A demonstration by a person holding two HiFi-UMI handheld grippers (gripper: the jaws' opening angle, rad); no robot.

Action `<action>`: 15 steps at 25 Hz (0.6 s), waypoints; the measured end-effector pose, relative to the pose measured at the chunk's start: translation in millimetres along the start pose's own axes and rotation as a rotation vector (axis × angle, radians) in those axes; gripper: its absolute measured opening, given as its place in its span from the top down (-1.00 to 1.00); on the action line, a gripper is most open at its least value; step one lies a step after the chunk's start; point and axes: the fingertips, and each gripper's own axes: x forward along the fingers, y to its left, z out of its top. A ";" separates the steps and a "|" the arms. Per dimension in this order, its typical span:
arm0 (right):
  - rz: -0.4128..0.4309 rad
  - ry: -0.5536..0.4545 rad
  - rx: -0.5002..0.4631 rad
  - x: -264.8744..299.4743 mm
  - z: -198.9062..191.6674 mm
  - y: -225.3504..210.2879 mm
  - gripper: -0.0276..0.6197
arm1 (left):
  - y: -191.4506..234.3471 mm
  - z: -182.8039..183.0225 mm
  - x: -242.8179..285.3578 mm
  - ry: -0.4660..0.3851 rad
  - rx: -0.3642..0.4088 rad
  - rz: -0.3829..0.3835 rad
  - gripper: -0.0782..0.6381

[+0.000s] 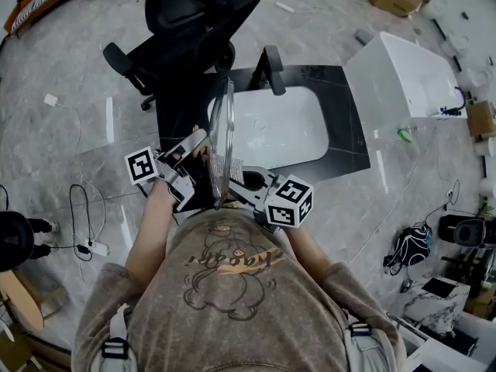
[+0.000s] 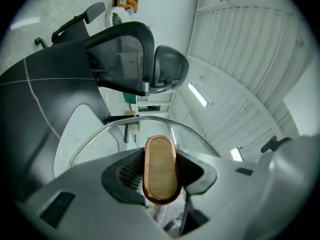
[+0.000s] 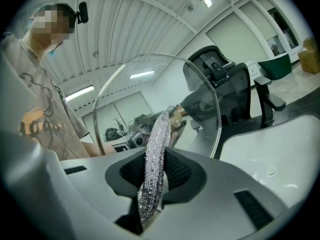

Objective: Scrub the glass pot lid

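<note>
Counting what shows: two grippers, one glass pot lid (image 1: 222, 130), one knob, one scrubbing cloth, one sink, one faucet, one office chair, one white tub.

Clenched with the left gripper (image 2: 161, 176) on the lid's single knob (image 2: 160, 156), an oval of pale wood ringed in copper, pinched between both ribbed pads.

Clamped with the right gripper (image 3: 152, 179) on the lone silvery, glittering scrubbing cloth (image 3: 157, 134), folded to a narrow strip and sticking up out of the jaws.

Held on edge, nearly upright, in the air between the two grippers: the lid, just in front of the person's chest, above the near edge of the black counter (image 1: 345, 115) and beside the white sink (image 1: 283, 126). Turned with the knob face toward the left gripper and the other face toward the right one.

Reaching with the cloth's tip toward the middle of the glass, opposite the knob; cannot tell whether touching or just short of it.

Beyond the sink, one black faucet (image 1: 271, 68); behind that, one black office chair (image 1: 194, 14); off to the right on the floor, one white tub (image 1: 403, 76).
</note>
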 end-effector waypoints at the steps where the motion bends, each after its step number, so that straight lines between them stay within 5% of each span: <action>1: 0.018 -0.013 0.008 -2.7 5.6 5.3 0.65 | 2.0 1.8 -0.7 -0.002 0.001 0.006 0.28; 9: 0.039 -0.152 0.013 -24.0 64.7 26.6 0.65 | 13.7 -0.5 -7.2 0.014 -0.019 0.019 0.28; 15: -0.069 -0.270 -0.016 -33.8 118.0 -1.6 0.65 | 19.8 -12.7 -9.6 0.049 -0.043 0.021 0.28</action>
